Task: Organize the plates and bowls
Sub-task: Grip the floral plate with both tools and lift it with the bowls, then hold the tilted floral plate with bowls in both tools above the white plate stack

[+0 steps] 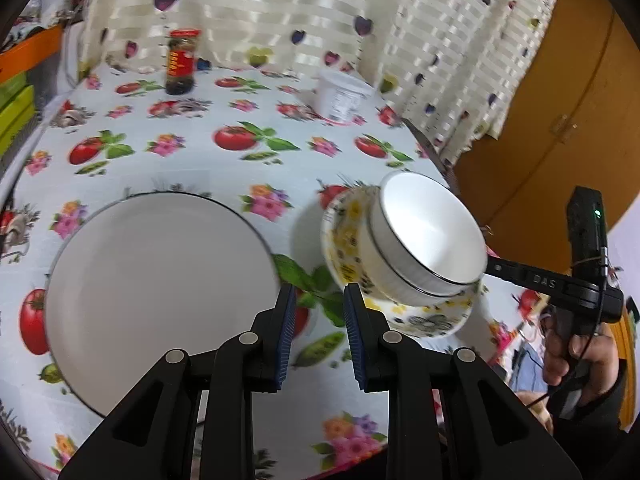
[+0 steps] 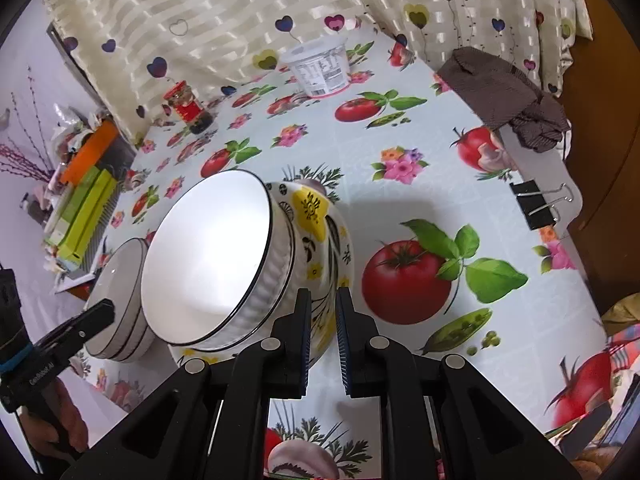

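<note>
A white bowl with a dark rim line [image 1: 428, 232] [image 2: 208, 256] sits nested inside a yellow-flowered bowl [image 1: 348, 216] [image 2: 316, 220]. Both are tilted and lifted off the table. My right gripper [image 2: 323, 296] is shut on the flowered bowl's rim; it shows in the left wrist view [image 1: 496, 268] at the bowls' right side. A large white plate [image 1: 160, 280] [image 2: 120, 288] lies on the table to the left. My left gripper [image 1: 320, 296] is open and empty, just above the gap between plate and bowls.
A red-lidded jar [image 1: 182, 62] [image 2: 188, 106] and a white plastic tub [image 1: 344, 96] [image 2: 320, 66] stand at the table's far side by the curtain. A brown cloth [image 2: 504, 92] and a binder clip [image 2: 536, 204] sit at the right edge. Green and orange boxes [image 2: 84, 200] lie left.
</note>
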`<act>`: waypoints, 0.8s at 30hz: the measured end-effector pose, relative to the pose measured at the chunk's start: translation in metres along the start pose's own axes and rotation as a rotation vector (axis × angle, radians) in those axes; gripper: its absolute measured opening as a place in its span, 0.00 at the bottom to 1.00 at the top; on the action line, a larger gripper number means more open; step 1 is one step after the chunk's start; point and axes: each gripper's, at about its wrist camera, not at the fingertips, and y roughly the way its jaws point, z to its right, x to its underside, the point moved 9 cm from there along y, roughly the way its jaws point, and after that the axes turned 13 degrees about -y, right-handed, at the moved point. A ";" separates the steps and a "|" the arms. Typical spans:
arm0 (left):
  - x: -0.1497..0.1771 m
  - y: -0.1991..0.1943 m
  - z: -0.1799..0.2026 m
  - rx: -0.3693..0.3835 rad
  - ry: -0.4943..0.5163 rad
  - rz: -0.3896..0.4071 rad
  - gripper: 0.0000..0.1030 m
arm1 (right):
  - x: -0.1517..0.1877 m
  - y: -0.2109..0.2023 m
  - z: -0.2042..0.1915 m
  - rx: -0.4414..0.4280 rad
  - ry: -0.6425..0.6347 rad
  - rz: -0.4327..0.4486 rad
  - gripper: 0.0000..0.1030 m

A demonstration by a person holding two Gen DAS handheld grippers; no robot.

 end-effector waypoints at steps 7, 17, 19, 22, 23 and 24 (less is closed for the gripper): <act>0.001 0.020 0.020 0.021 0.007 -0.043 0.24 | -0.001 -0.001 0.000 -0.028 0.019 0.008 0.12; -0.003 0.047 0.014 0.006 -0.067 -0.085 0.26 | -0.003 0.002 0.012 -0.039 0.059 0.011 0.12; -0.004 0.051 0.012 0.000 -0.079 -0.093 0.26 | -0.002 0.004 0.013 -0.049 0.066 0.008 0.12; -0.004 0.057 0.012 -0.002 -0.088 -0.105 0.26 | -0.001 0.009 0.016 -0.060 0.072 -0.006 0.12; -0.004 0.059 0.012 -0.003 -0.090 -0.107 0.26 | -0.001 0.010 0.017 -0.067 0.075 -0.010 0.12; -0.006 0.060 0.012 -0.006 -0.087 -0.104 0.26 | 0.000 0.012 0.017 -0.071 0.077 -0.013 0.12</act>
